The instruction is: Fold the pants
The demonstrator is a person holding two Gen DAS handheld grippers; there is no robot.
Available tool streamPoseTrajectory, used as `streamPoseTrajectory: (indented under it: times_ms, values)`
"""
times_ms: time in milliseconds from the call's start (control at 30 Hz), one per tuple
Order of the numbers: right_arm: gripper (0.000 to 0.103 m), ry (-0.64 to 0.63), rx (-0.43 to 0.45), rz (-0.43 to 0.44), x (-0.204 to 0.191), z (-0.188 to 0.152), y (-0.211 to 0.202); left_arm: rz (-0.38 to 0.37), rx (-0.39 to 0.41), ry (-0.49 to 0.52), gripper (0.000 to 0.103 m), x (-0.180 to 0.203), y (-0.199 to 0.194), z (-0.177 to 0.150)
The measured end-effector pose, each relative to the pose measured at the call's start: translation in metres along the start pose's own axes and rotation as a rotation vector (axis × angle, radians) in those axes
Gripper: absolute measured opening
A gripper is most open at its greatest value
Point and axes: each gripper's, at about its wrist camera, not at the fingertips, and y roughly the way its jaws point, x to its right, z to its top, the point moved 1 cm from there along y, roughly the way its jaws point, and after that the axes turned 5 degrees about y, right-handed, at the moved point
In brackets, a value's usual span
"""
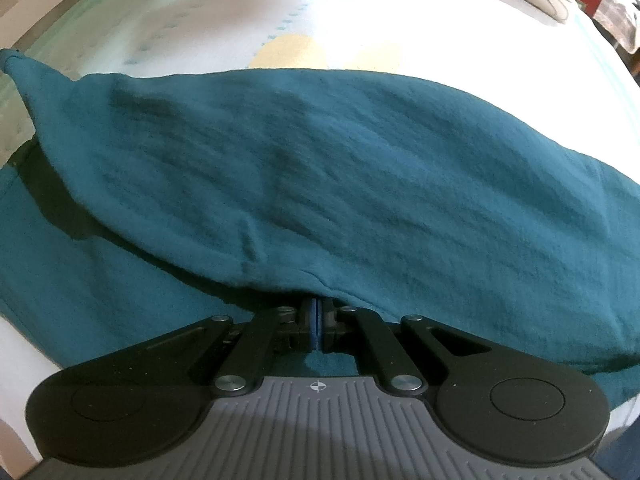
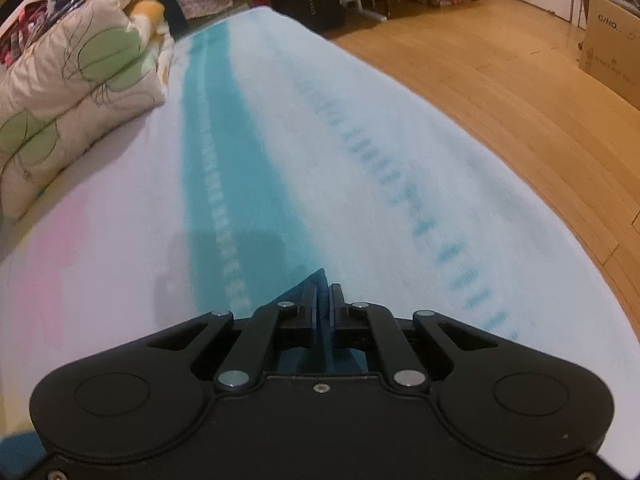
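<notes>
On bed (image 2: 360, 168): pants (image 1: 320, 168) half-folded; left hand-held gripper (image 1: 316, 322) pinches pants edge, right hand-held gripper (image 2: 323, 300) pinches corner; further folds remain.

— How many garments?
— One pair of teal pants (image 1: 320, 168) on one bed (image 1: 224, 12).
— Tools?
— Two — the left tool (image 1: 316, 320) and the right tool (image 2: 323, 300).
— Else?
— One folded quilt (image 2: 76, 80), one cardboard box (image 2: 612, 44).

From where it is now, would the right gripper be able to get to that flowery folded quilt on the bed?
Probably yes. Bare sheet lies between the right gripper and the quilt, with nothing in the way. But its fingers are shut on a corner of the teal pants, so it would drag them along.
</notes>
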Motion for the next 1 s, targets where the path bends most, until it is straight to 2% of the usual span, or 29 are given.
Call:
streamPoseTrajectory:
  times_ms: [33,67,167,233,300,333,433,633,700,800,867,1000]
  values:
    - [0.012,0.002,-0.021,-0.017,-0.001,0.000,0.008,-0.004,-0.004,-0.005,0.001,-0.001,0.000,0.000]
    - [0.020,0.000,-0.056,-0.037,-0.002,-0.001,0.017,-0.007,-0.009,-0.012,0.002,-0.002,-0.001,0.000]
    - [0.026,0.019,-0.099,-0.120,-0.002,-0.006,0.025,-0.031,-0.042,-0.041,0.002,-0.008,-0.003,0.001]
    - [0.028,0.047,-0.040,-0.105,-0.001,-0.011,0.008,-0.048,-0.068,-0.041,0.002,-0.012,-0.007,0.000]
    - [0.039,0.051,0.008,-0.088,-0.005,-0.013,-0.011,-0.065,-0.092,-0.026,0.002,-0.015,-0.014,-0.002]
    - [0.041,0.044,0.028,-0.075,-0.010,-0.014,-0.022,-0.078,-0.094,-0.018,0.002,-0.015,-0.018,-0.004]
    - [0.044,-0.018,0.041,0.001,-0.035,-0.018,-0.047,-0.113,-0.055,0.018,0.002,-0.020,-0.042,-0.005]
    - [0.044,-0.201,-0.039,0.203,-0.120,-0.052,-0.078,-0.129,0.065,0.061,0.002,-0.049,-0.096,0.022]
    - [0.045,-0.270,-0.067,0.278,-0.154,-0.071,-0.087,-0.105,0.110,0.069,0.002,-0.064,-0.114,0.033]
    - [0.053,-0.358,-0.118,0.393,-0.206,-0.107,-0.097,-0.035,0.165,0.053,0.002,-0.108,-0.138,0.052]
    - [0.054,-0.416,-0.166,0.456,-0.238,-0.132,-0.099,0.013,0.190,0.037,0.003,-0.141,-0.152,0.062]
    - [0.054,-0.555,-0.240,0.556,-0.301,-0.190,-0.102,0.070,0.159,-0.021,0.003,-0.203,-0.148,0.067]
